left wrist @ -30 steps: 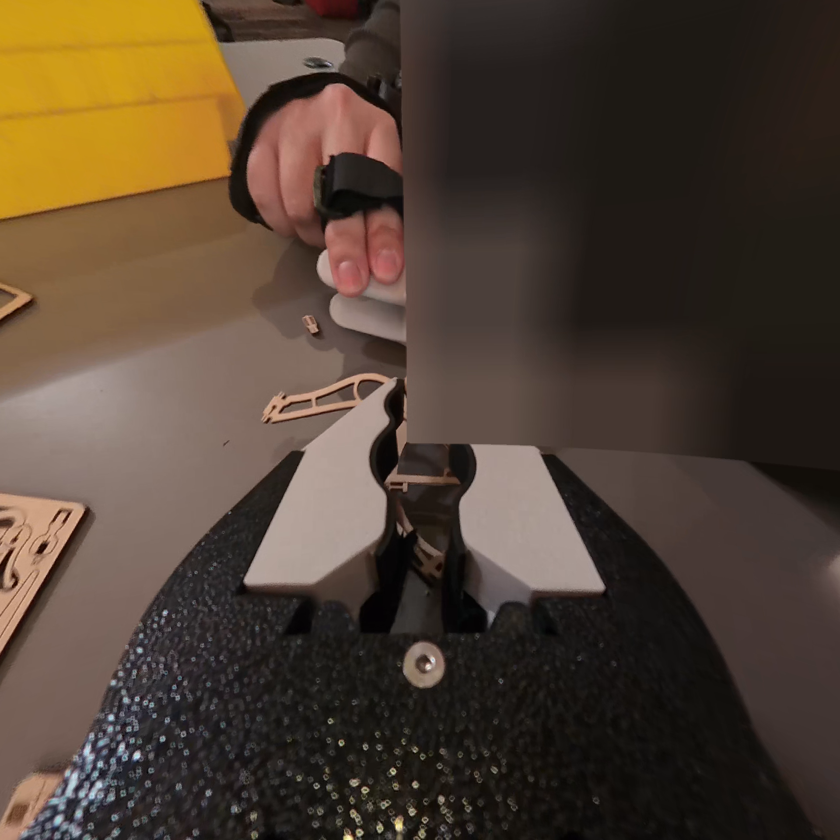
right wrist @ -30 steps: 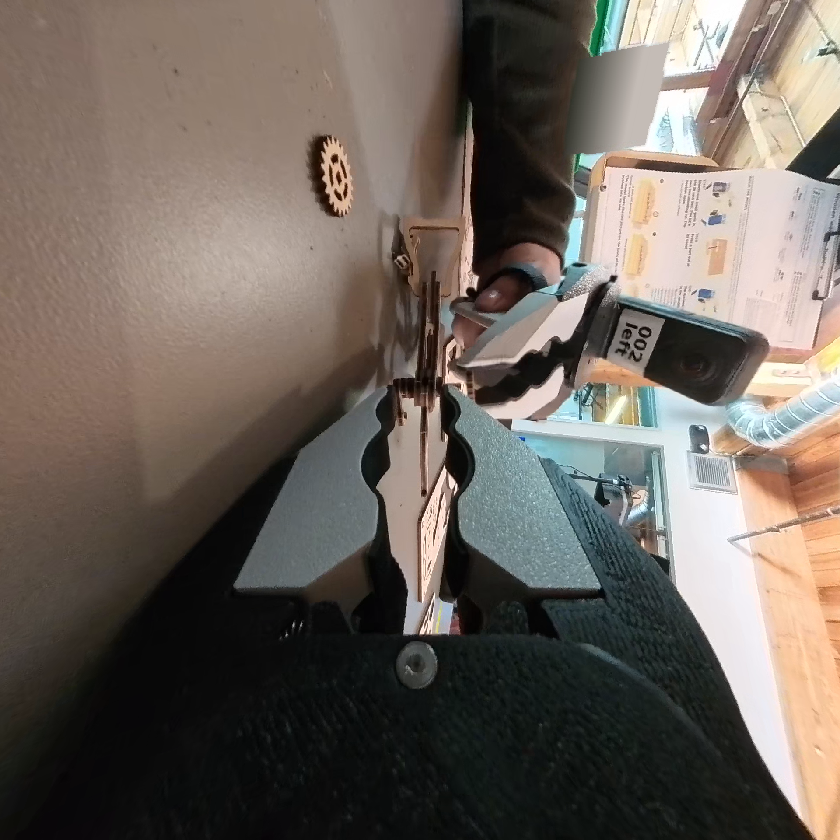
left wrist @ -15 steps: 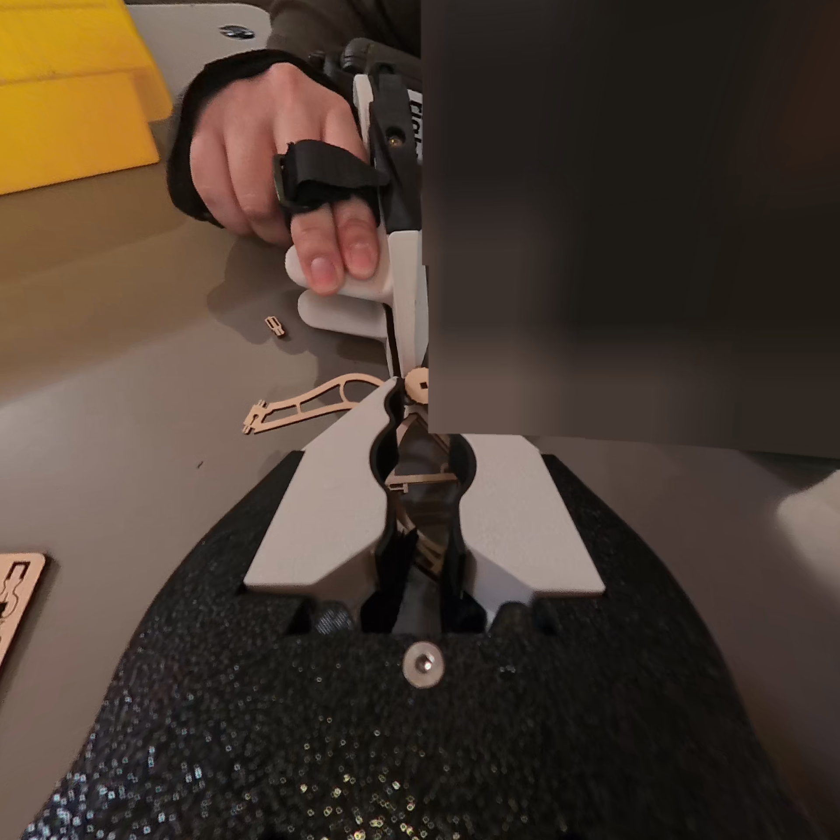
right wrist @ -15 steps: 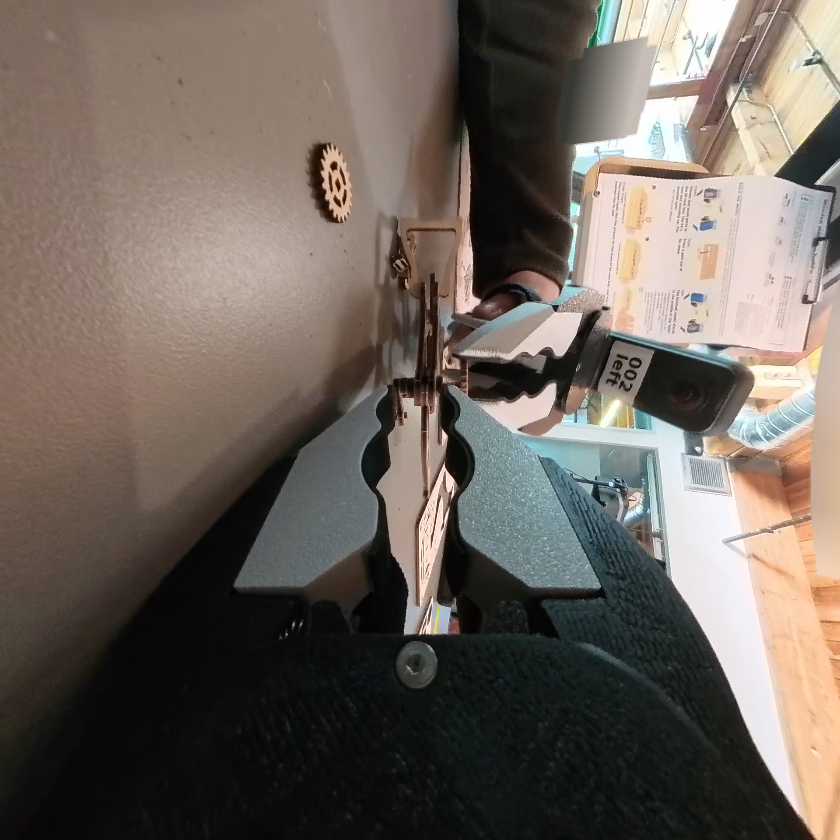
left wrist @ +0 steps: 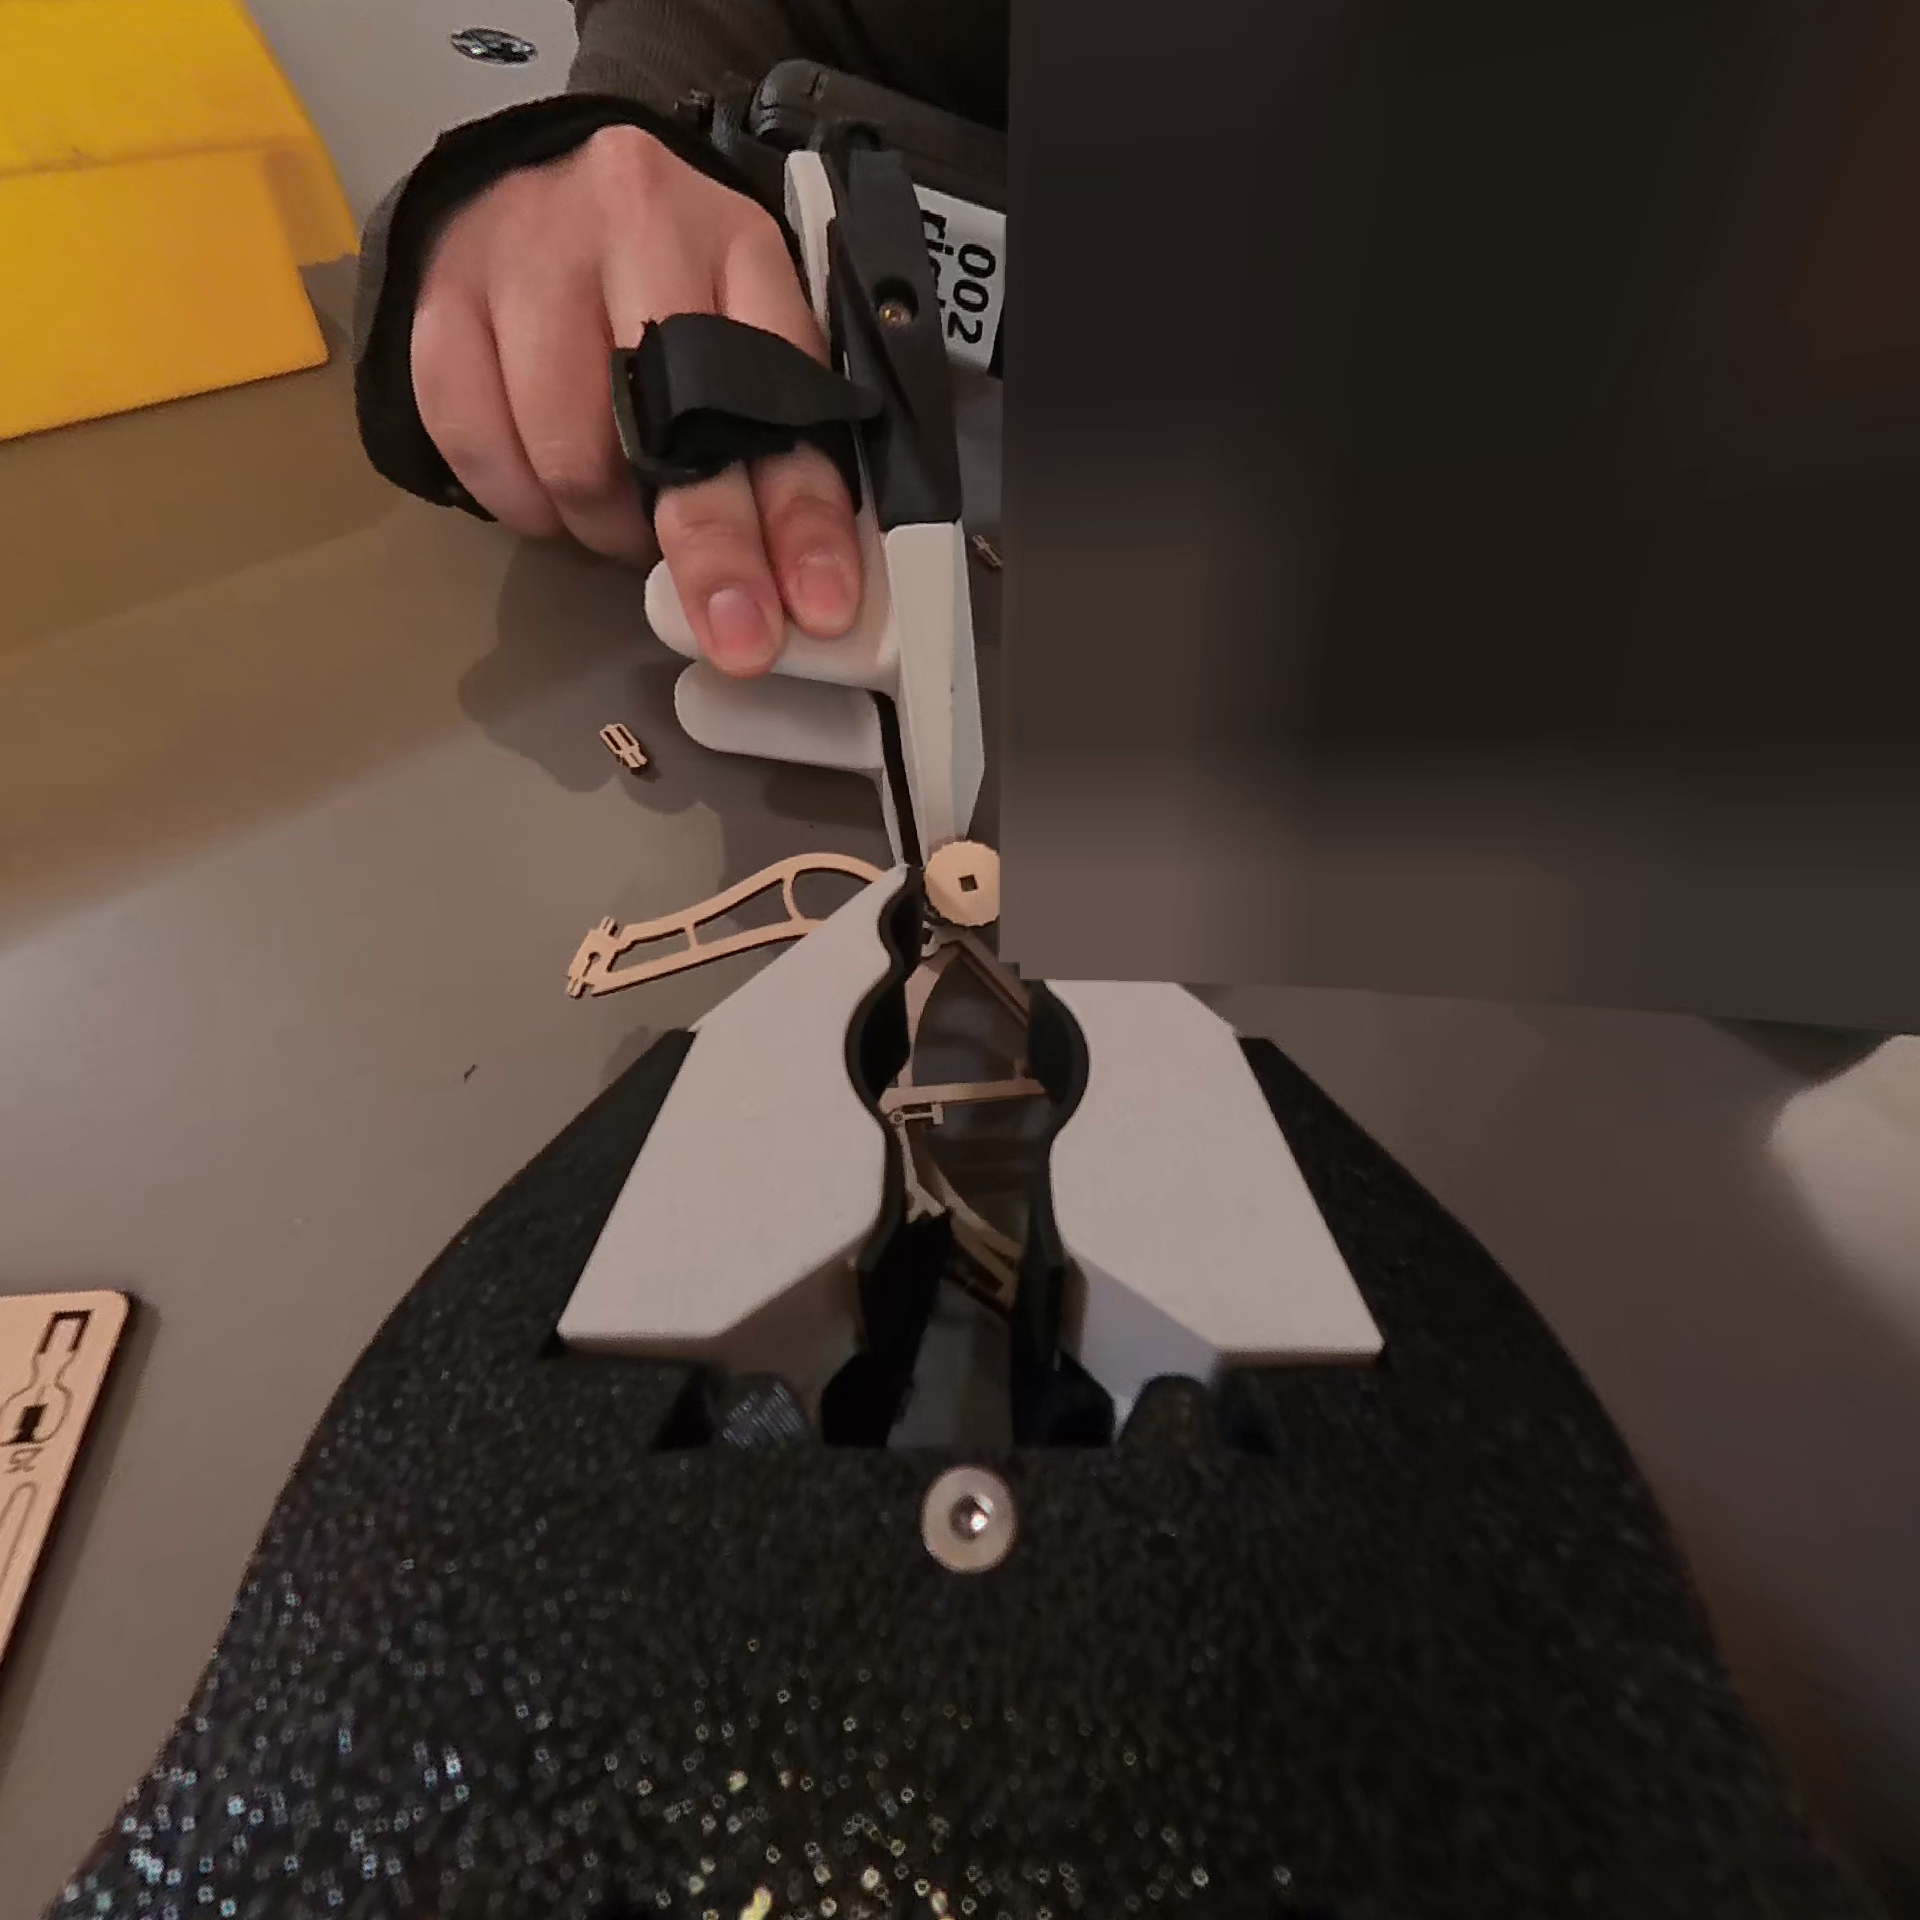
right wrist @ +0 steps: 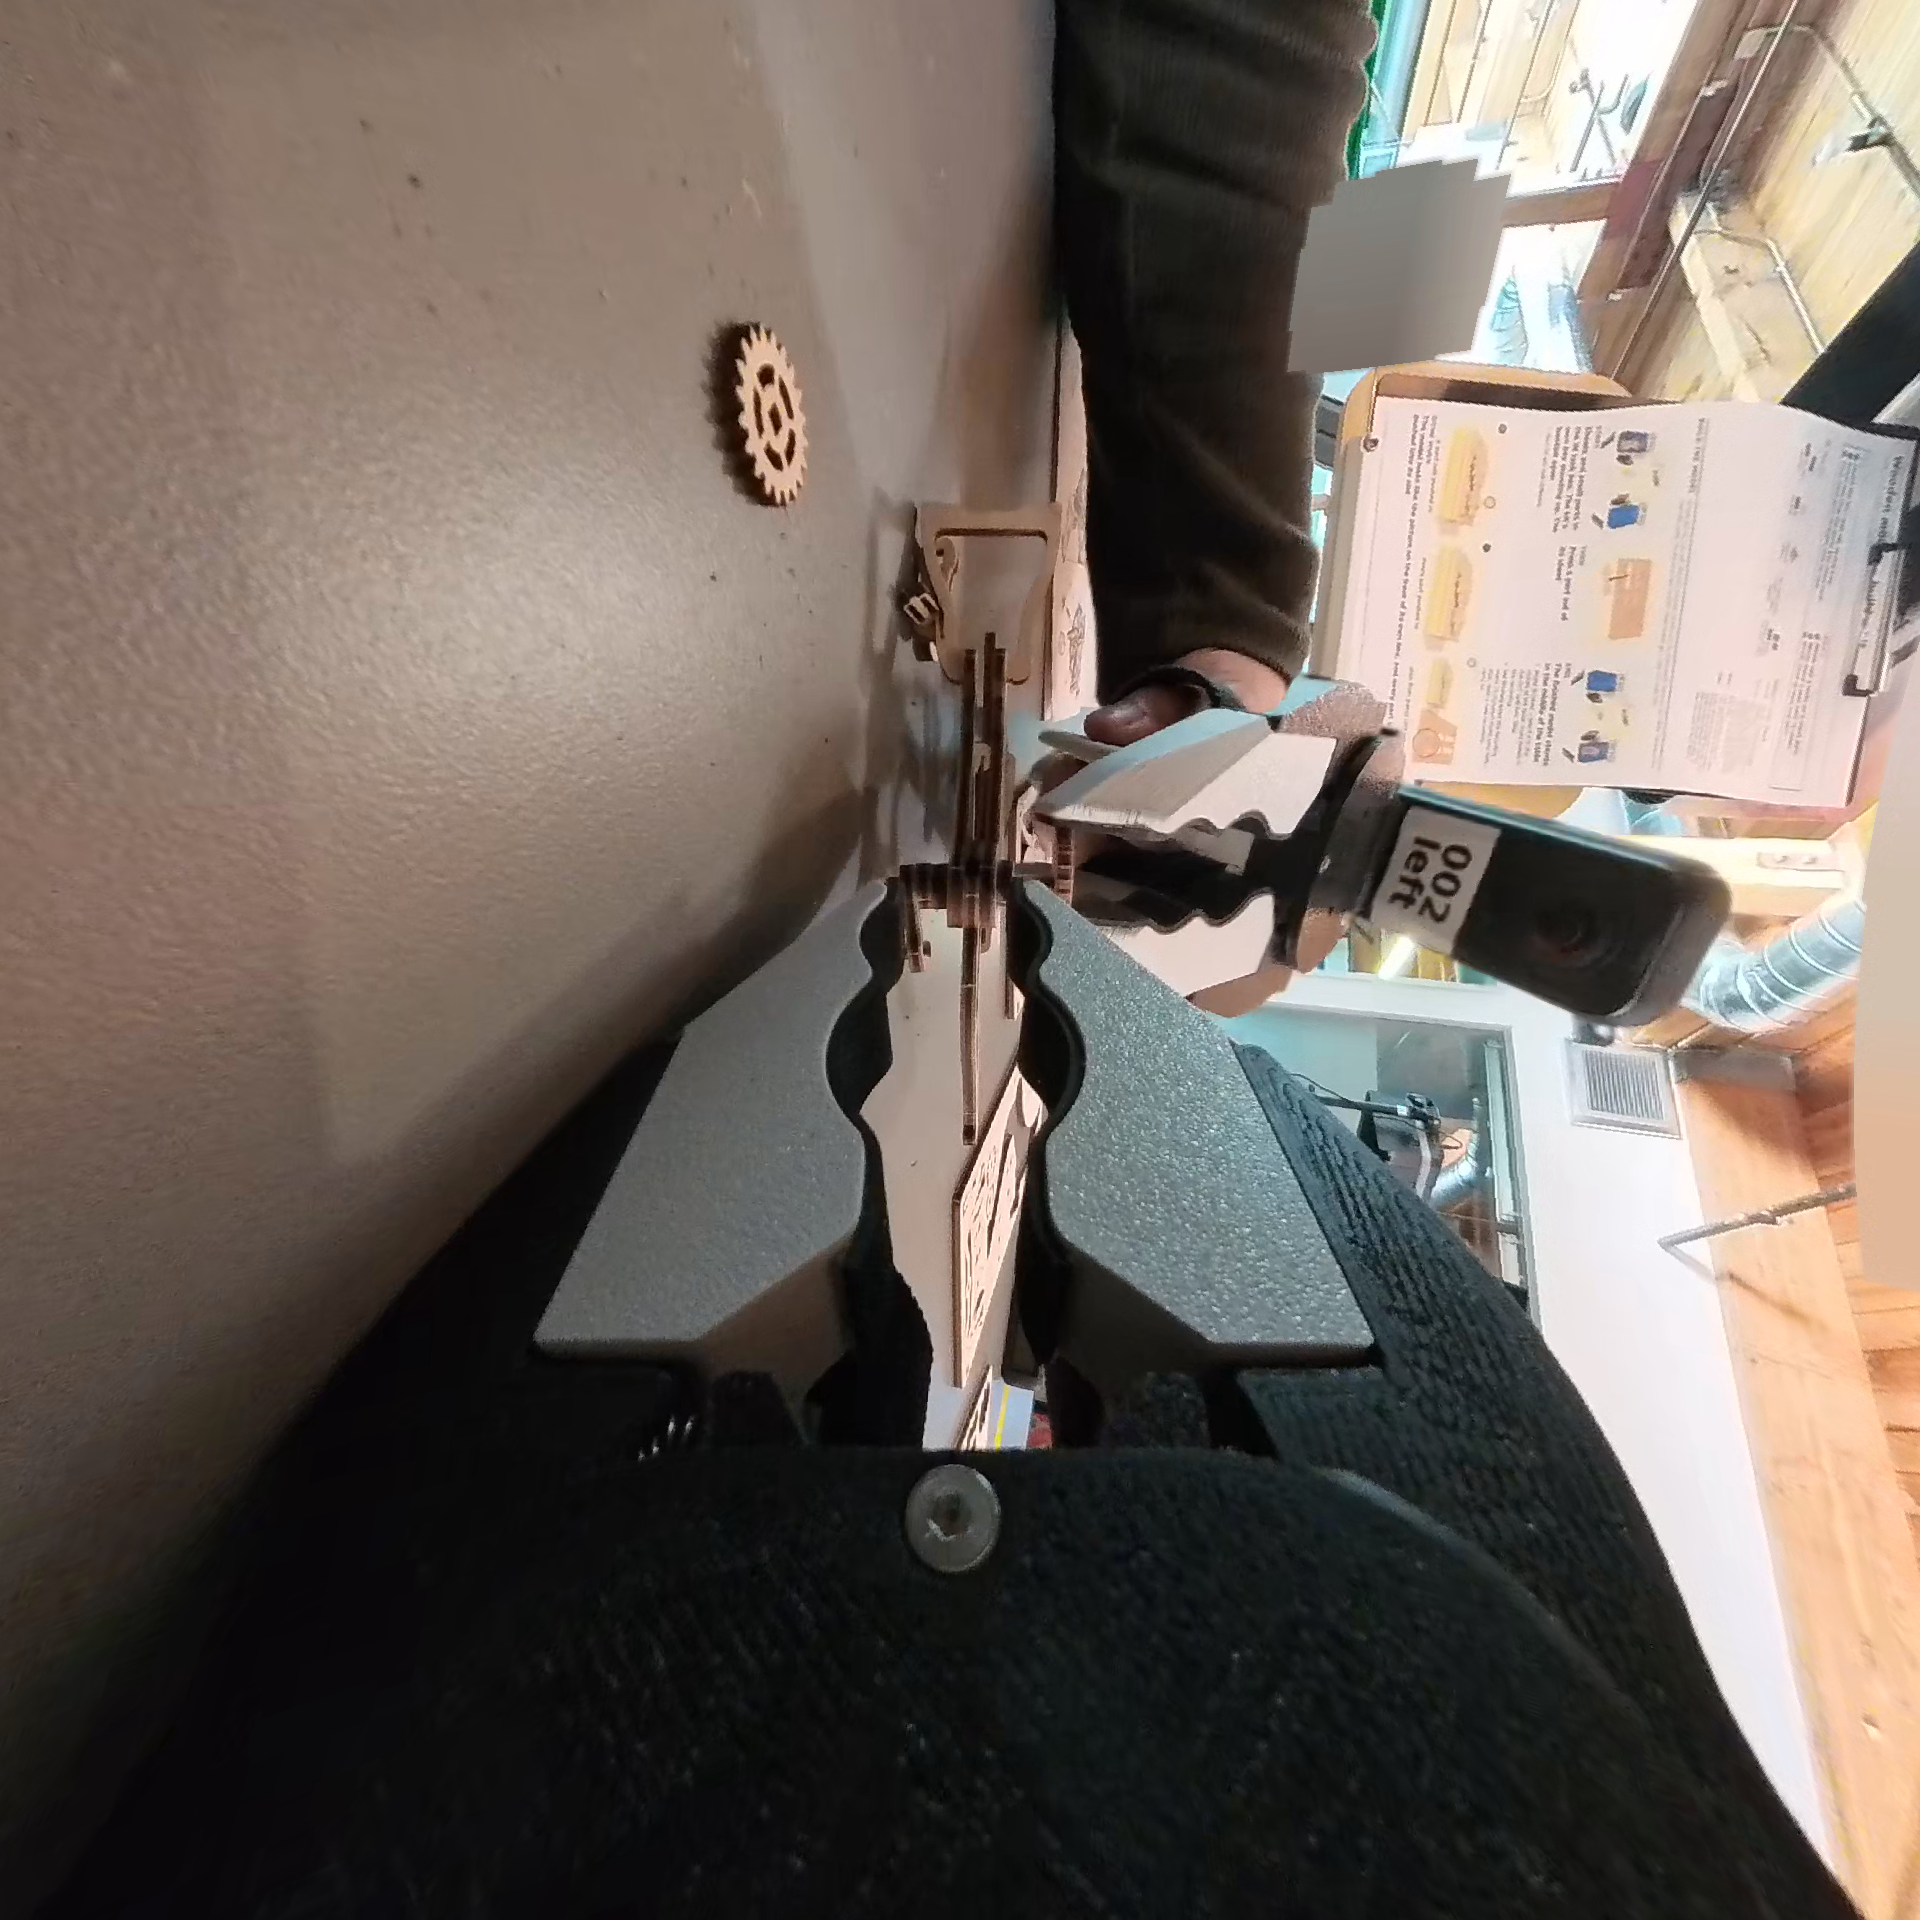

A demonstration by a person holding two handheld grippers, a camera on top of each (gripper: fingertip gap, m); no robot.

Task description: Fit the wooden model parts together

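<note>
A person's two hand-held grippers meet over a gray table as a wooden model is pieced together. The left gripper pinches a thin openwork wooden frame between its pale fingers, the frame's tip reaching toward a small round wooden disc with a square hole. The right gripper, turned on its side, is pressed together on the model assembly, a stack of flat laser-cut pieces crossed by a short axle-like piece; from its own camera the left gripper's tips sit touching or just beside that axle. The step in hand appears to be mating the left-held frame with the right-held assembly. The next move likely calls for fine alignment of tab and slot, then a steady push along the joint while both grips hold firm, since the thin wood looks apt to flex. Spare parts lie apart on the table: a curved wooden strut, a wooden gear, a cut-out sheet
</note>
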